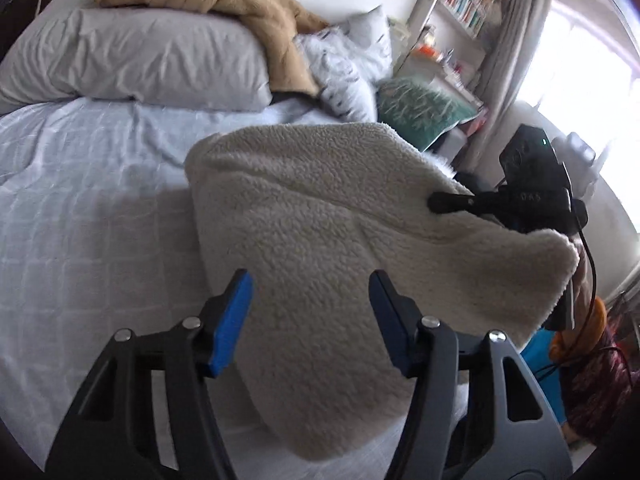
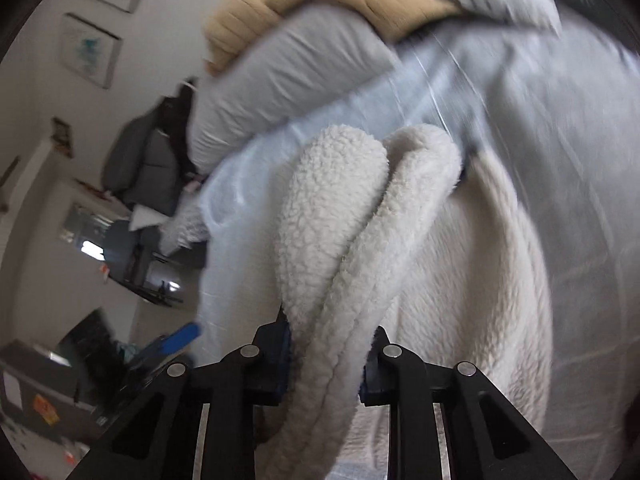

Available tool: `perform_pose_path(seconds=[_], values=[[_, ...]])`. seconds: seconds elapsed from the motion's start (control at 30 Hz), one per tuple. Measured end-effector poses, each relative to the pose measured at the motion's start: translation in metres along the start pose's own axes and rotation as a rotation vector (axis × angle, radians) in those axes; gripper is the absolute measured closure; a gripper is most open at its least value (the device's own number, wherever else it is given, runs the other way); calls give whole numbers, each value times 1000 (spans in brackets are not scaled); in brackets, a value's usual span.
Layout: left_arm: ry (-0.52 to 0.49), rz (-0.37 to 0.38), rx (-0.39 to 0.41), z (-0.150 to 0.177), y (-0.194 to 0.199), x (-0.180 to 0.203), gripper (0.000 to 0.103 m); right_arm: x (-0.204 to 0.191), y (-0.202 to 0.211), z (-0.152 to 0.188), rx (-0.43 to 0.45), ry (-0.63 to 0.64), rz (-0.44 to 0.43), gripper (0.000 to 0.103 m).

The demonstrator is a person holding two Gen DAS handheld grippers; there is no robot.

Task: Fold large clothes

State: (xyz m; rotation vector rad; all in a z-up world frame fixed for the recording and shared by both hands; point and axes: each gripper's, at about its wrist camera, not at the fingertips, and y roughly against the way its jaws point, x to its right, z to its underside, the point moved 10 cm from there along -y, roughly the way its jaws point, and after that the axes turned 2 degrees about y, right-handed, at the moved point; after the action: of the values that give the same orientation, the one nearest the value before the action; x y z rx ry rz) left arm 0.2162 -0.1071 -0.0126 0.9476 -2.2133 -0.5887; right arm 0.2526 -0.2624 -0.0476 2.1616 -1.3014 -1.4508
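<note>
While my right gripper (image 2: 325, 354) pinches a doubled edge of the cream fleece garment (image 1: 320, 232) to carry it over for a fold, my left gripper (image 1: 310, 312) hangs spread wide with nothing in it, over the fleece, which rests partly on the pale blue bedspread (image 1: 80, 200). Lettering on the right tool's body (maybe "OAS") is too blurred to read surely.

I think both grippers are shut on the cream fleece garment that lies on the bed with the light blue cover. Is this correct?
Not quite. Only the right gripper is shut on the cream fleece garment; the right wrist view shows folds of it pinched between the pads. In the left wrist view the left gripper is open above the garment, holding nothing. The bed with the light blue cover is correct.
</note>
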Motion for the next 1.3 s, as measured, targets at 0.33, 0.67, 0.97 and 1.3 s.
perform_pose_path(seconds=[0.33,0.67,0.97,1.3], values=[[-201,9,-22,48,-85,68,42,105,39,14,-6,-54,287,64],[-217,-37,-2,47,-85,72,42,31,53,24,60,101,233,64],[-219,-43,-9,48,-80,67,42,6,2,-43,292,46,271,64],[-144,-73,45,-34,-87,40,47,119,15,-2,357,-56,529,55]])
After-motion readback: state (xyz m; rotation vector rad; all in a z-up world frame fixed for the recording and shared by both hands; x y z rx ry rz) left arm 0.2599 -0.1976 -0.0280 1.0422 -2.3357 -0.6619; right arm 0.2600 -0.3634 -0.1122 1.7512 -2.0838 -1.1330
